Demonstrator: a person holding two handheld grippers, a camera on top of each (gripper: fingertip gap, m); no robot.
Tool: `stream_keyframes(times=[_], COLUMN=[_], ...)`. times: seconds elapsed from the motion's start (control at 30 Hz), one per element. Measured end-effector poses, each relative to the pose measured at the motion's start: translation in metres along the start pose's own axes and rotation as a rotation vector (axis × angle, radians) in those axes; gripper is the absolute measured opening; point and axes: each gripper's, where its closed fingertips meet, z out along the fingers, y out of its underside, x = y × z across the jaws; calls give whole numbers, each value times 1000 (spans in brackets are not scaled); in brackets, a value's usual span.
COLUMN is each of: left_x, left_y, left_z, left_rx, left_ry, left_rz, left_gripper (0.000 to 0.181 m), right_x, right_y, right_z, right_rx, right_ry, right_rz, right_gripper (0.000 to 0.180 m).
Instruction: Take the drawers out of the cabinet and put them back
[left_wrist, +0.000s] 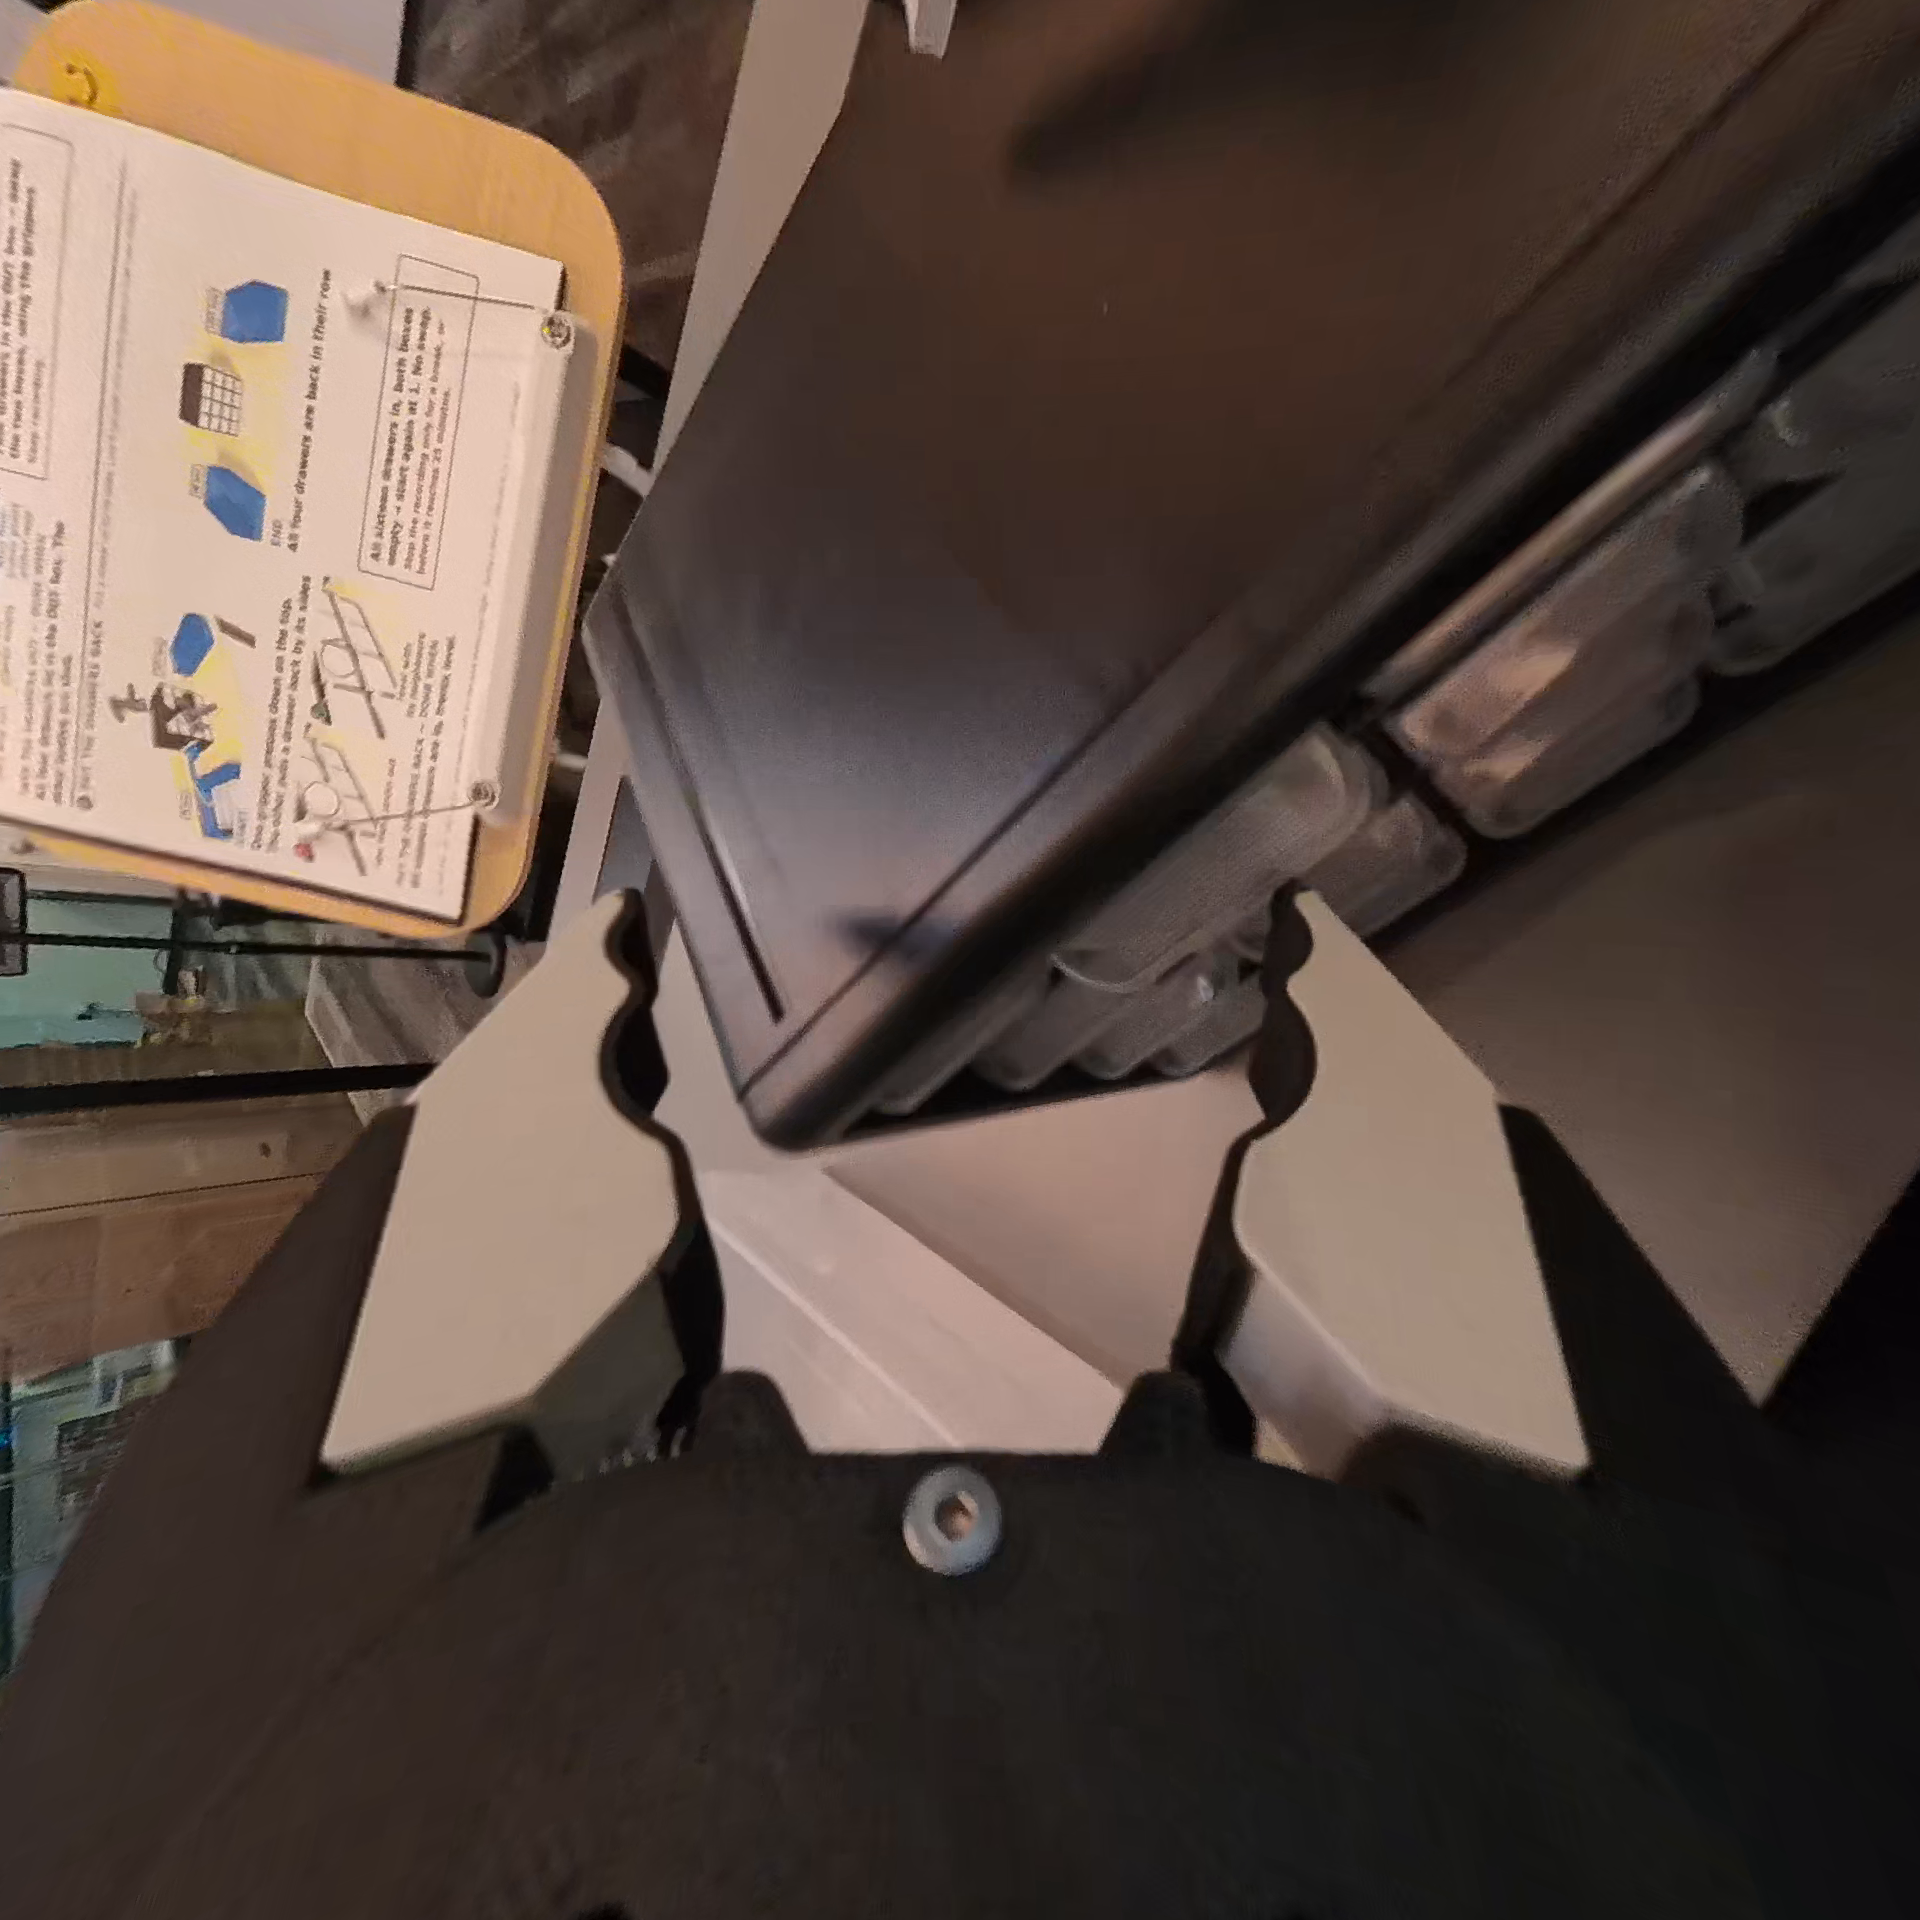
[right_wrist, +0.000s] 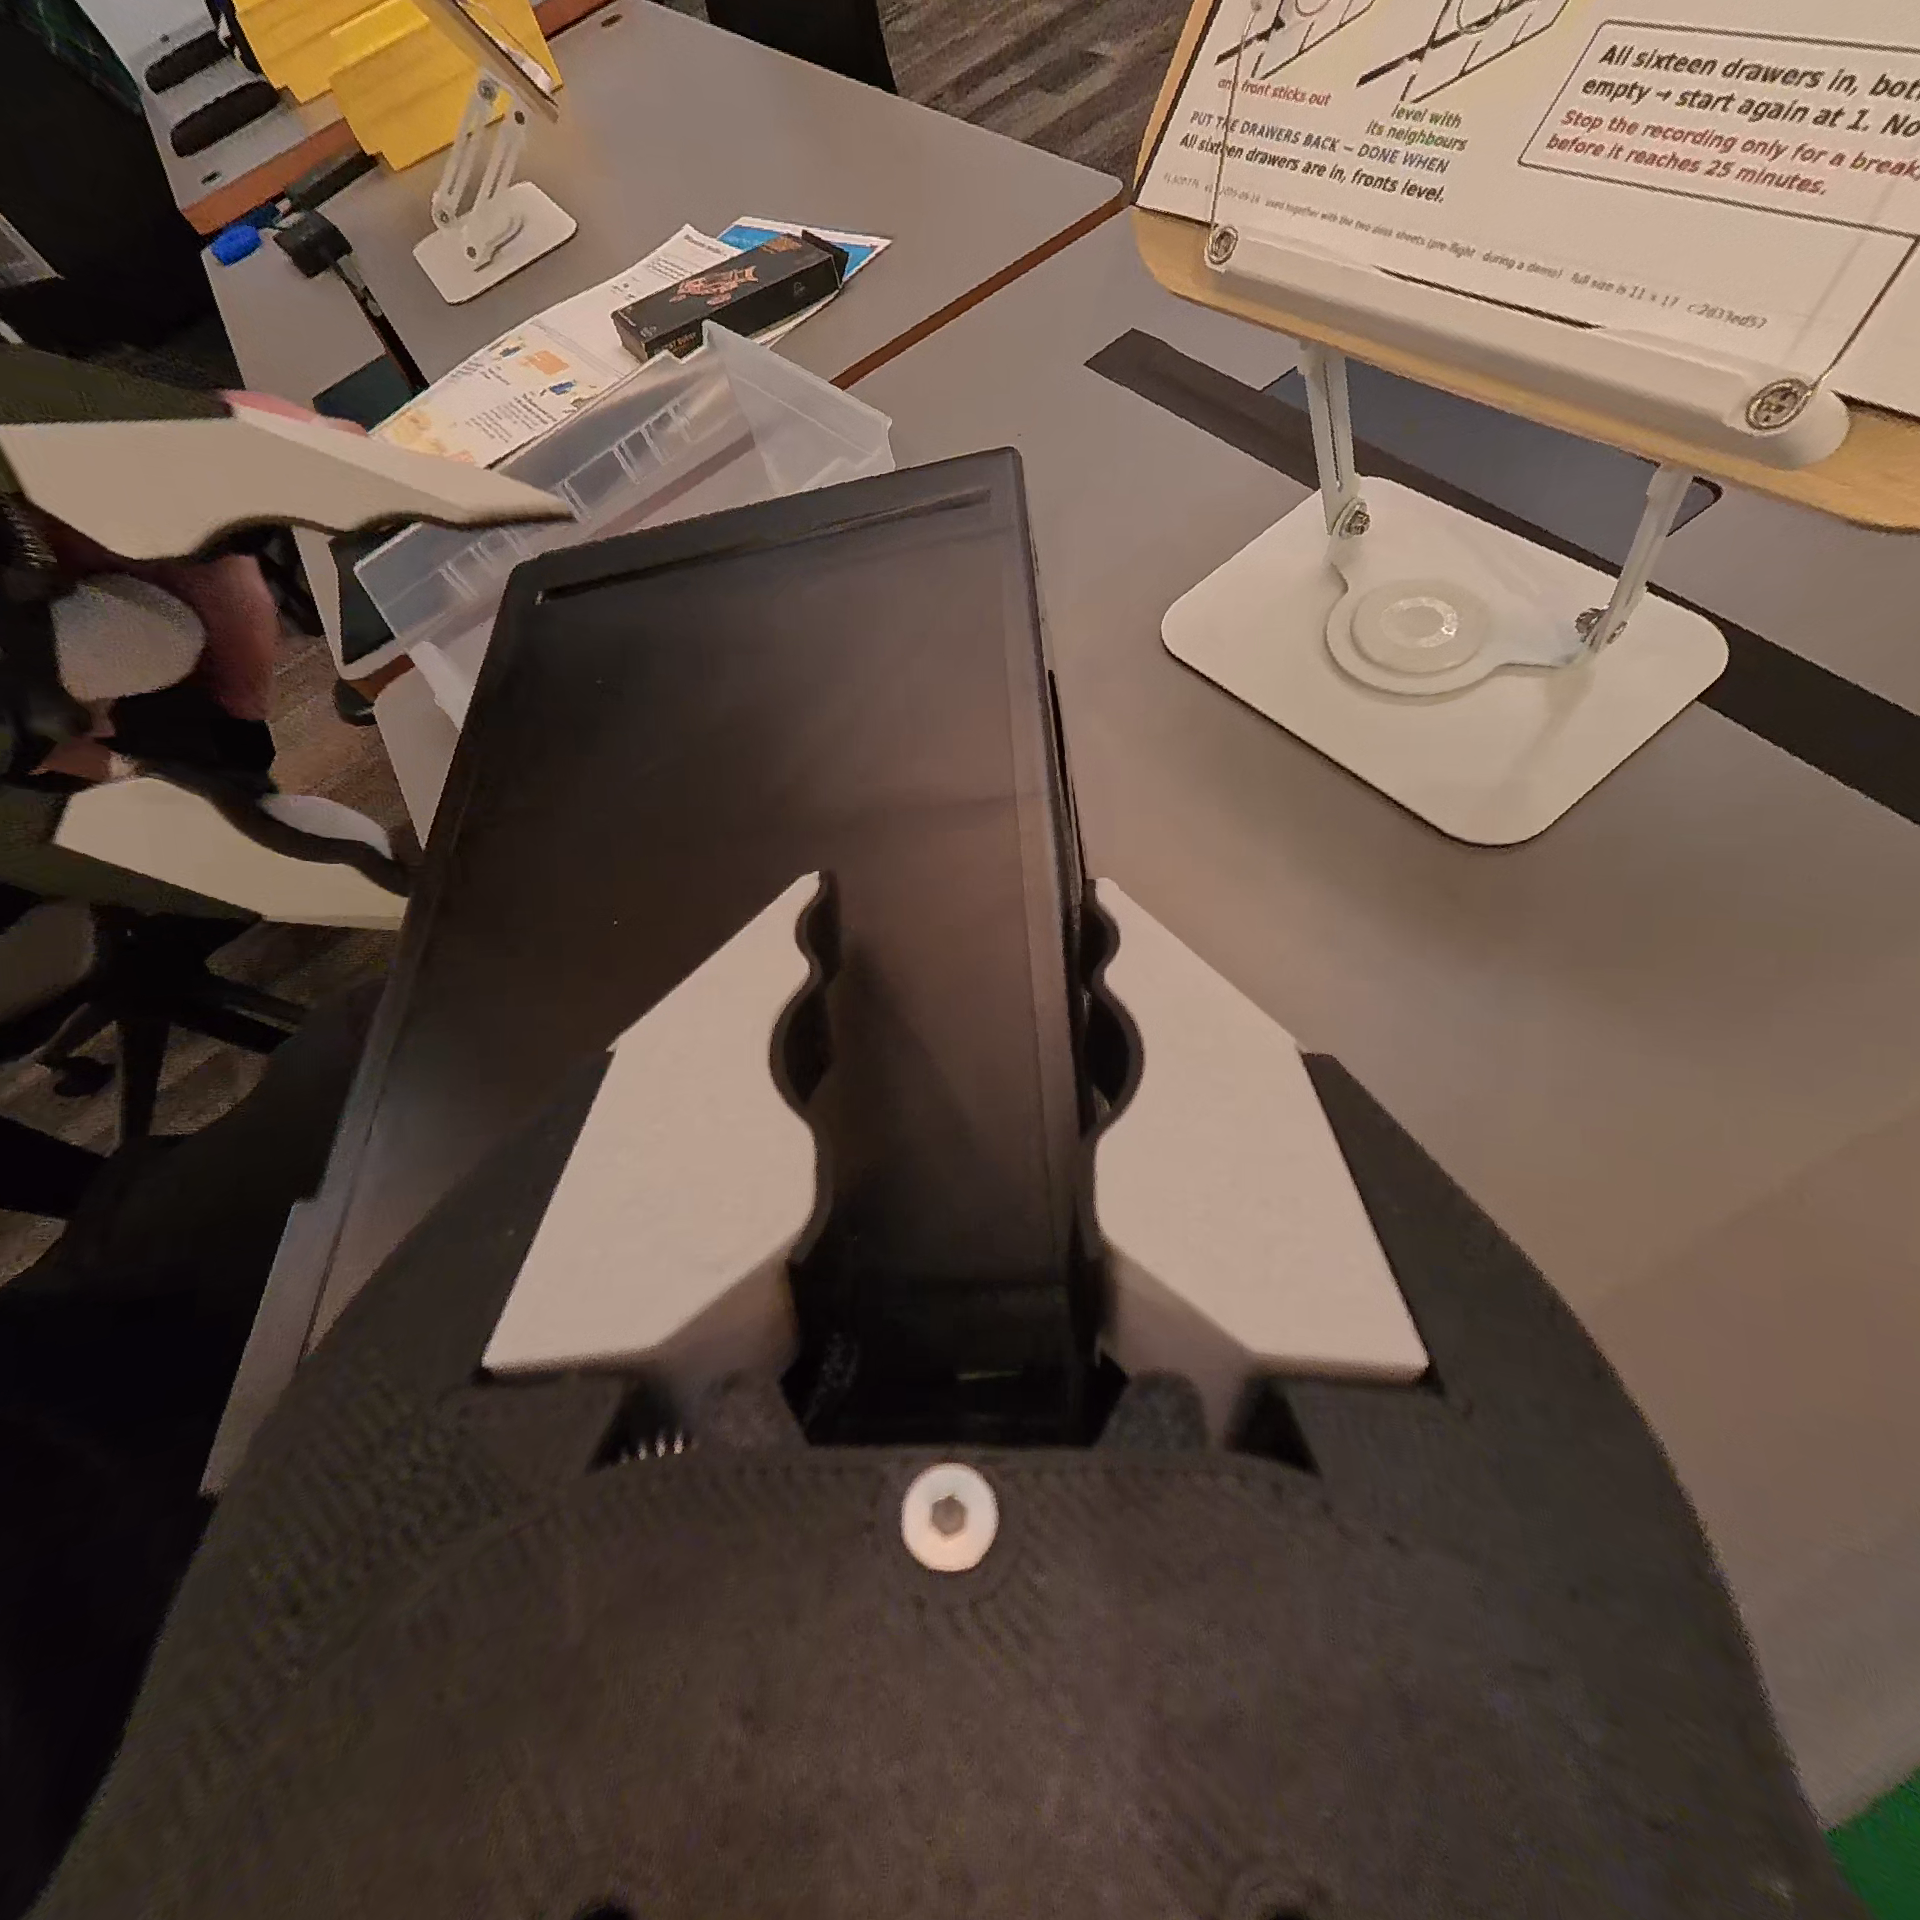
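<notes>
The black cabinet (right_wrist: 748, 790) stands on the grey table (right_wrist: 1455, 1091). My right gripper (right_wrist: 961, 883) rests over its top near the front edge, jaws partly open, clamping nothing that I can see. My left gripper (left_wrist: 956, 909) is wide open and empty, its fingers either side of a cabinet (left_wrist: 987, 520) corner. It also shows in the right wrist view (right_wrist: 483, 701) at the cabinet's left side. Clear drawers (left_wrist: 1538, 675) sit in the cabinet front. A clear plastic drawer (right_wrist: 644, 457) lies beyond the cabinet's far end.
A wooden stand with a printed sheet (left_wrist: 312, 468) stands on a white base (right_wrist: 1455, 665) to the right of the cabinet. A second table (right_wrist: 727, 135) behind holds papers, a black box (right_wrist: 727, 291) and yellow items (right_wrist: 395, 73). An office chair (right_wrist: 104, 987) stands at the left.
</notes>
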Motion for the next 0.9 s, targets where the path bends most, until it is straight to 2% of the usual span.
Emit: stream_keyframes(times=[0.2, 0.47, 0.57, 0.63, 0.73, 0.8, 0.87, 0.9], left_x=[-1, -39, -53, -57, -61, -60, -51, -43], left_y=[-9, -7, -9, -12, -19, -21, -21, -16], left_z=[29, 65, 80, 86, 71, 48, 25, 19], left_rx=[-42, -110, -124, -99, -5, 65, 128, 128], left_ry=[13, -109, -150, -138, -100, -95, -76, -59], left_rz=[-45, -239, -287, -317, -377, -377, -354, -349], left_gripper=[93, 93, 94, 98, 103, 103, 99, 102], right_x=[27, 89, 114, 127, 123, 100, 68, 49], right_y=[-16, -61, -77, -82, -93, -99, -88, -78], right_z=[13, 57, 71, 74, 55, 27, 2, -8], right_rx=[-1, -8, -36, -61, -1, 92, 109, 103], right_ry=[14, -8, 75, 142, 154, 165, 170, 159], right_rz=[-40, -137, -216, -250, -199, -237, -302, -324], right_gripper=[45, 45, 41, 47, 64, 67, 76, 77])
